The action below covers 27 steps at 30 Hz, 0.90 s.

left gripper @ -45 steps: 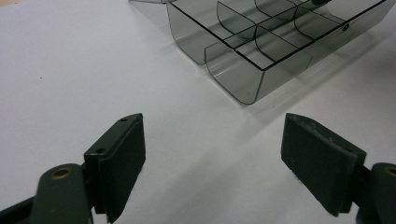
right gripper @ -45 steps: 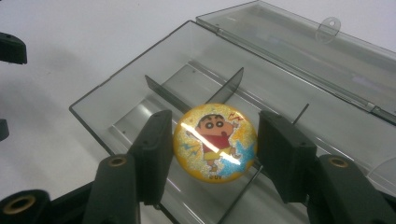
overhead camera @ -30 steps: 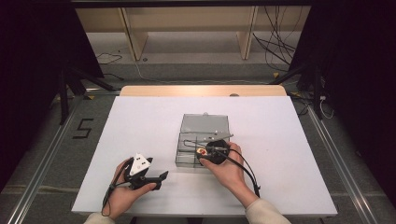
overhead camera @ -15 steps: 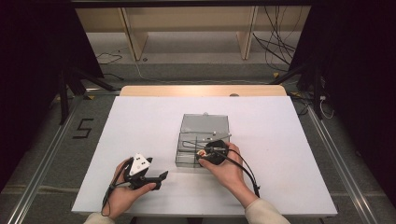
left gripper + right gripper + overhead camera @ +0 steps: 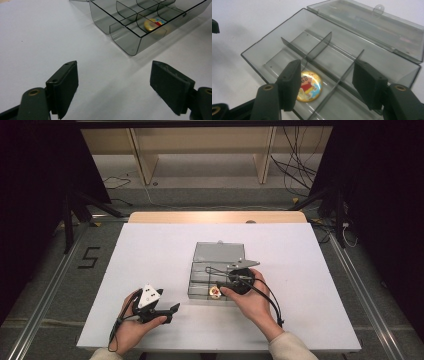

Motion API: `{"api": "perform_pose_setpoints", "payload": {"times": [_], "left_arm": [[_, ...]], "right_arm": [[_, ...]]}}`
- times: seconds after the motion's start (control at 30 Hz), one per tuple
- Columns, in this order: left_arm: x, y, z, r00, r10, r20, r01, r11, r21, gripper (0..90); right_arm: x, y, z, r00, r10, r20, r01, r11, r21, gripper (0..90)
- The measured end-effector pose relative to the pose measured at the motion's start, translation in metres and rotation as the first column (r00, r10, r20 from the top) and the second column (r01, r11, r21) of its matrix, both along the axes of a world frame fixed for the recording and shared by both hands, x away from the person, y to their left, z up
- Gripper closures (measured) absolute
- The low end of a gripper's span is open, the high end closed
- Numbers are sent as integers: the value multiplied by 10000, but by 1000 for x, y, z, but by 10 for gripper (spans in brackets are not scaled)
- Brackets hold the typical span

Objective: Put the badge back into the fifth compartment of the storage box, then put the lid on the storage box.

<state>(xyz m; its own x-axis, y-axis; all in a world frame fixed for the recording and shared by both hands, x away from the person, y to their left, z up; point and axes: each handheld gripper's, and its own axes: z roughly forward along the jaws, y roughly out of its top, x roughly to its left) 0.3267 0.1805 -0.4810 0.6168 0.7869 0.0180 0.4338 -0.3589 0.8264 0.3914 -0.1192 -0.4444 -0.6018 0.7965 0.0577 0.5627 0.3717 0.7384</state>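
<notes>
I'm watching my right gripper [image 5: 325,85] poised over the smoky-grey clear plastic compartment box [image 5: 200,287], tipped down into its near edge. Its jaws have just been opening and stand wide apart, nothing pressed between the pads. The round yellow cartoon badge [image 5: 309,86] lies flat on the box floor in a near compartment, just beside one pad and below it, free of both. From the high view, that badge [image 5: 215,293] sits at the box's front edge, right by my right hand [image 5: 252,300], whose wrist angles in from the box's near right.

My left gripper [image 5: 113,87] rests low over the white table [image 5: 150,250], well to the near left of the box, jaws spread wide and empty, pointing toward the box's corner. My left hand [image 5: 132,320] wraps its body, forearm lying along the table's near edge. The box's hinged lid [image 5: 372,27] lies folded open on its far side.
</notes>
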Motion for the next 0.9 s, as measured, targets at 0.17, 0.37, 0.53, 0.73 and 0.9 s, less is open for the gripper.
{"api": "perform_pose_setpoints", "payload": {"times": [0.17,0.37,0.53,0.73,0.9], "left_arm": [[0,1,0,10000,22,13,-22,10000,-41,229],[0,1,-1,10000,46,-38,-46,10000,-65,231],[-1,2,0,9999,111,19,-111,9998,-138,232],[0,1,0,9999,85,73,-85,9999,-99,232],[1,0,0,10000,38,26,-38,9999,-129,232]], "right_arm": [[-4,-15,4,9997,-53,250,51,9999,97,383],[-9,-31,8,9984,-216,516,199,9993,319,368],[-10,-39,8,9982,-314,502,297,9989,355,364],[-11,-46,9,9973,-496,532,475,9980,411,360],[-11,-51,11,9959,-672,599,644,9968,476,360]]}}
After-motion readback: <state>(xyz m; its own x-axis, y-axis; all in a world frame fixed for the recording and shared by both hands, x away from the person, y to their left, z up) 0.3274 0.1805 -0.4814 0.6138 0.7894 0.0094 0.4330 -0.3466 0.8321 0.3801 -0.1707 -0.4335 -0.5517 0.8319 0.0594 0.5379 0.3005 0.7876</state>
